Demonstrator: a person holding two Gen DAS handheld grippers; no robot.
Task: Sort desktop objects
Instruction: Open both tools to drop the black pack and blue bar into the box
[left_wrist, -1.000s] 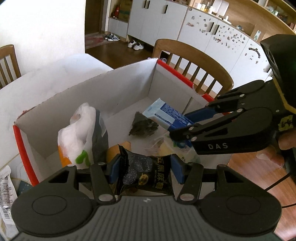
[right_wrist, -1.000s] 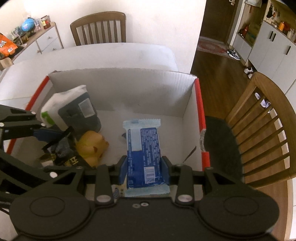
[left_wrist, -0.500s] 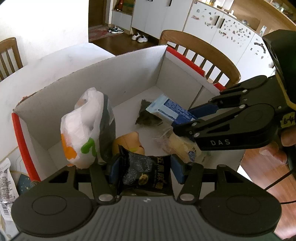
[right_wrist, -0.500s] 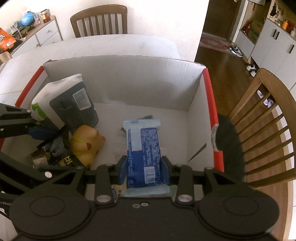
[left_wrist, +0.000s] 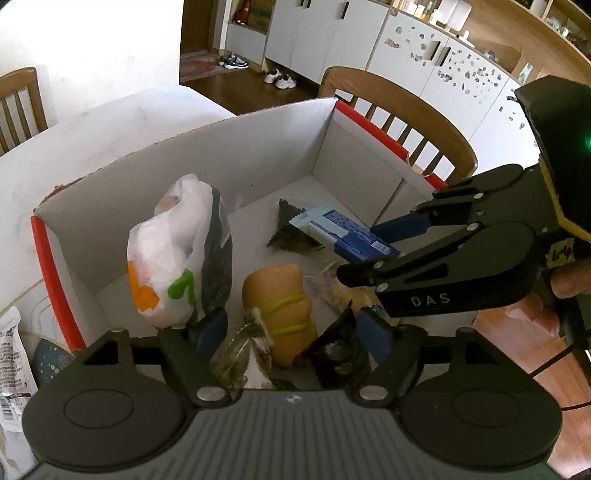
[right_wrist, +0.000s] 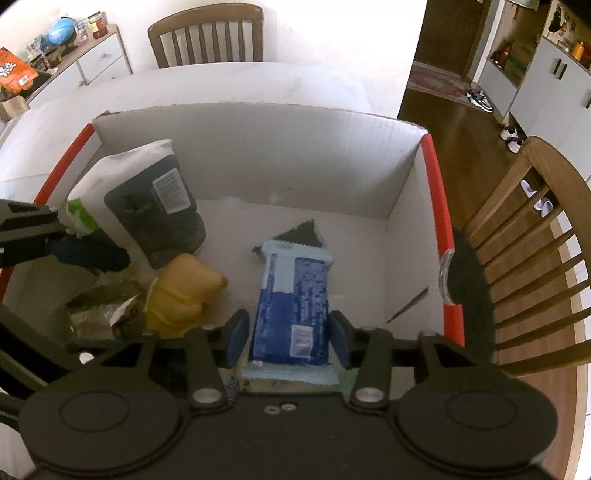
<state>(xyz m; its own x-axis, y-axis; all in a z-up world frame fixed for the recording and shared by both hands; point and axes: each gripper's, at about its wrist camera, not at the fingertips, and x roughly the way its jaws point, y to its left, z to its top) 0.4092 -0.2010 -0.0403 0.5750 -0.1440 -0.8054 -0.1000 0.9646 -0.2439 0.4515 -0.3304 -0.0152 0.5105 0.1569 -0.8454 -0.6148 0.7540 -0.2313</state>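
While both grippers hang over the box: the sorting looks well along, though not finished
Box: white cardboard box (right_wrist: 258, 155) with red edges stands on the white counter (right_wrist: 229, 79); it is the place where the things are gathered
Left gripper: left gripper (left_wrist: 291, 334) sits low inside the box; its jaws are spread, and the dark snack packet (left_wrist: 341, 356) lies loose between them, leaning on the right pad; nothing is pinched
Right gripper: right gripper (right_wrist: 290, 338) has its jaws spread too, with a gap on each side of the blue wrapper (right_wrist: 291, 299); whether the wrapper rests on the floor of the box or is just falling I cannot tell
Already in the box: white and grey bag (left_wrist: 177, 254) standing at the left wall; yellow-orange toy (left_wrist: 280, 299) in the middle; small dark triangular packet (right_wrist: 301, 232) under the far end of the blue wrapper; crumpled silvery wrapper (right_wrist: 101, 308) beside the toy
Left to do: a printed white packet (left_wrist: 11, 369) lies on the counter outside the box by its red edge; it seems to be waiting its turn
Judgement: two more things are as good as delivered; both grippers need only lift clear before the next fetch
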